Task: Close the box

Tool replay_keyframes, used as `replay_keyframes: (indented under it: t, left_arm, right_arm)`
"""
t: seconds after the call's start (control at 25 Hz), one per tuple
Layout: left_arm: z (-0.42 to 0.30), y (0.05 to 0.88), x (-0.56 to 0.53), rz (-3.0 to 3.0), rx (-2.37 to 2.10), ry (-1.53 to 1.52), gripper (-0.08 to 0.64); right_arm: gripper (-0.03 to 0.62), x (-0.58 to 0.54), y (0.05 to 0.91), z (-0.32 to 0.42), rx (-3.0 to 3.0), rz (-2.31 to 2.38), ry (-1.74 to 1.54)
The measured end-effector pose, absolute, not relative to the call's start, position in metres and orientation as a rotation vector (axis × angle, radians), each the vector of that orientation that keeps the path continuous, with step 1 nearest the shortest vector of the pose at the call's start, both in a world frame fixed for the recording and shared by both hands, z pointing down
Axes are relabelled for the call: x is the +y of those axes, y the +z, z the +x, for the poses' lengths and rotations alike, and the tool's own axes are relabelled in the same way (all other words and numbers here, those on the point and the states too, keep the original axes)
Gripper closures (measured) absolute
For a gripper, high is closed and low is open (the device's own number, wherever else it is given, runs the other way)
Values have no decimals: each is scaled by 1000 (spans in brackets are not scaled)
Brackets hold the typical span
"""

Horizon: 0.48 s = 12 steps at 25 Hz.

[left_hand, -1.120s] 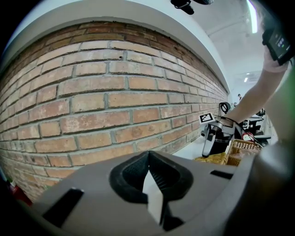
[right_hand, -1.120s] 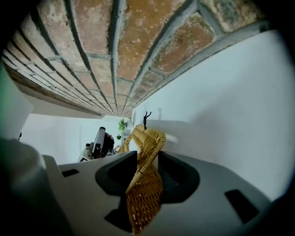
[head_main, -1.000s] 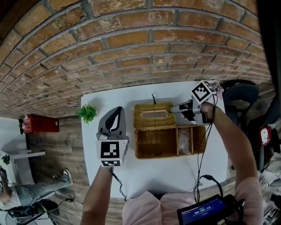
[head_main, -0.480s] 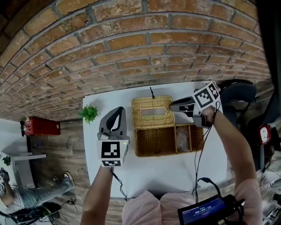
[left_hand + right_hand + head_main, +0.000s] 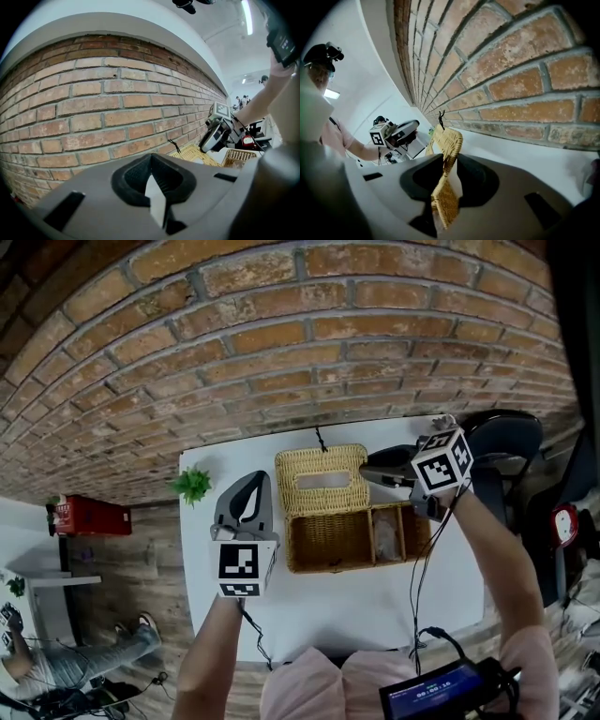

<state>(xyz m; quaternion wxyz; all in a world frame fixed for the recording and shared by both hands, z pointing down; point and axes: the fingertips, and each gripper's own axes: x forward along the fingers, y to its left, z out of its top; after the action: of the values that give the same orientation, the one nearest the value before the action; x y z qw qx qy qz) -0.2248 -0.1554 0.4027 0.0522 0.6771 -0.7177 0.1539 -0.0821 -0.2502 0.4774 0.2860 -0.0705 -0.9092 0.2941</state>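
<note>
On the white tabletop (image 5: pixel 375 601), against the brick wall (image 5: pixel 281 352), the wicker box (image 5: pixel 328 542) is sitting open, its compartments showing from above. A pale item (image 5: pixel 386 535) is lying in the right-hand compartment, too blurred to name. The lid (image 5: pixel 300 493) is standing behind the box along its far edge, tilted up rather than lying over the opening. A small black loop (image 5: pixel 320 439) is sticking off the lid's far side.

The right tool (image 5: pixel 370 471) is pinching the lid's right edge. In the right gripper view its jaws have just been closing, and the woven edge is sitting between them with the pads pressing on it. The left tool (image 5: pixel 246 491) is hovering left of the box and touching nothing; the left gripper view shows its jaws pressed together with nothing between them. A small green plant (image 5: pixel 192 485) is standing near the tabletop's left edge, apart from the work.

Progress, as judged: grip taken, lid partly raised, box not yet closed. Remaining: swinging the lid forward over the opening, lowering it onto the rim, letting go.
</note>
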Motion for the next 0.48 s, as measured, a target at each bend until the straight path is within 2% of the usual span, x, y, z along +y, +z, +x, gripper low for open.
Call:
replay_keyframes:
  t: [0.48]
  left_arm:
    - [-215, 388, -151, 2081, -2199, 467, 552]
  right_arm:
    - [524, -230, 447, -71, -2612, -130, 441]
